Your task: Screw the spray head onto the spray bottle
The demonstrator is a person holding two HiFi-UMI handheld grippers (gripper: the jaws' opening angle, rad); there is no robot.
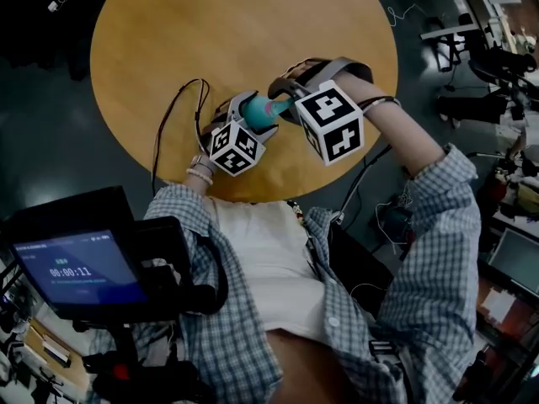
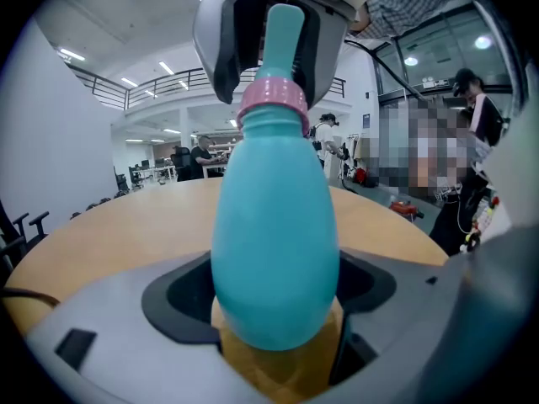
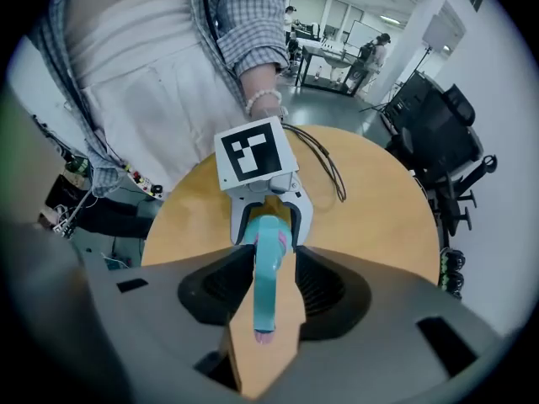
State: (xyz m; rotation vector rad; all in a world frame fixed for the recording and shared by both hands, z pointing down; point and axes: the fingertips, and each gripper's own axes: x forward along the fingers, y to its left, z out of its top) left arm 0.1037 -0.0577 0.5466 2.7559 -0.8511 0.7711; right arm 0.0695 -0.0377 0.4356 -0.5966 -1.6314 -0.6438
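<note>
Grips the teal spray bottle (image 2: 274, 242) by its fat body in the left gripper (image 3: 268, 225), jaws clenched on it, just inside the near edge of the round wooden tabletop (image 1: 244, 23). Carries the spray head (image 2: 285, 36) on the neck, pink collar (image 2: 271, 99) at the joint. Straddles that head from its top end with the right gripper (image 2: 276, 74), jaws released, gaps either side. Unclear whether bottle touches tabletop.

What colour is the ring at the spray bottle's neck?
The ring is pink, clearest in the left gripper view.
</note>
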